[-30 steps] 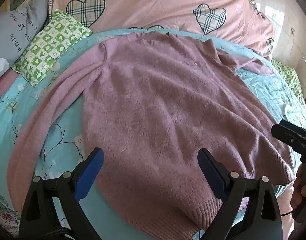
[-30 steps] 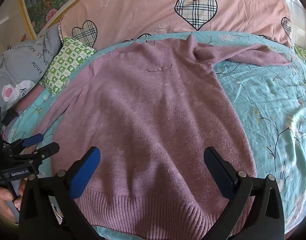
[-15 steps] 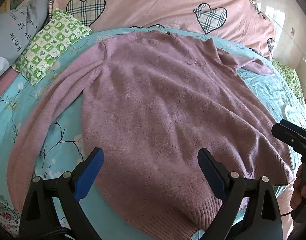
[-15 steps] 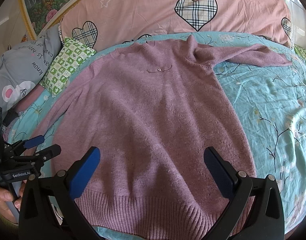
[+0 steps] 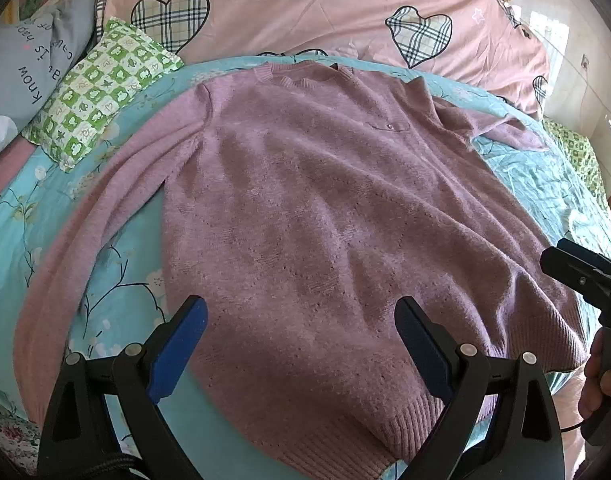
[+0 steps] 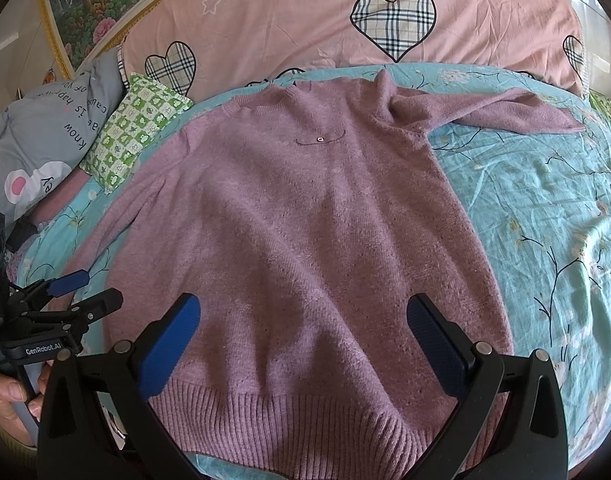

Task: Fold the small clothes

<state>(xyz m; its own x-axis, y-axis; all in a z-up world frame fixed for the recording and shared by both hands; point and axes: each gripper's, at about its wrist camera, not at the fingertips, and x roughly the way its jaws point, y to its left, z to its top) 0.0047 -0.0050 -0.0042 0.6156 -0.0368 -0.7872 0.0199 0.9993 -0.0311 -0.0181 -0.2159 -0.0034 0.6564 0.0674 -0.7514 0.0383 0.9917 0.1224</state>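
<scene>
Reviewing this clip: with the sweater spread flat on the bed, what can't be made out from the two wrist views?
- Sweater hem: in both views the open grippers' fingers cover parts of its ribbed edge.
- Left sleeve cuff: left wrist view, at the blurred fisheye rim.
- Right gripper: left wrist view, cut off by the right edge.
- Writing on the grey pillow: right wrist view, upside down and partly folded away.

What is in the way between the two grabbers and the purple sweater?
Nothing visible. The purple sweater lies flat on the bed, and both the left gripper and the right gripper hang open right above its hem, holding nothing. The checked pillow sits off to the side.
</scene>
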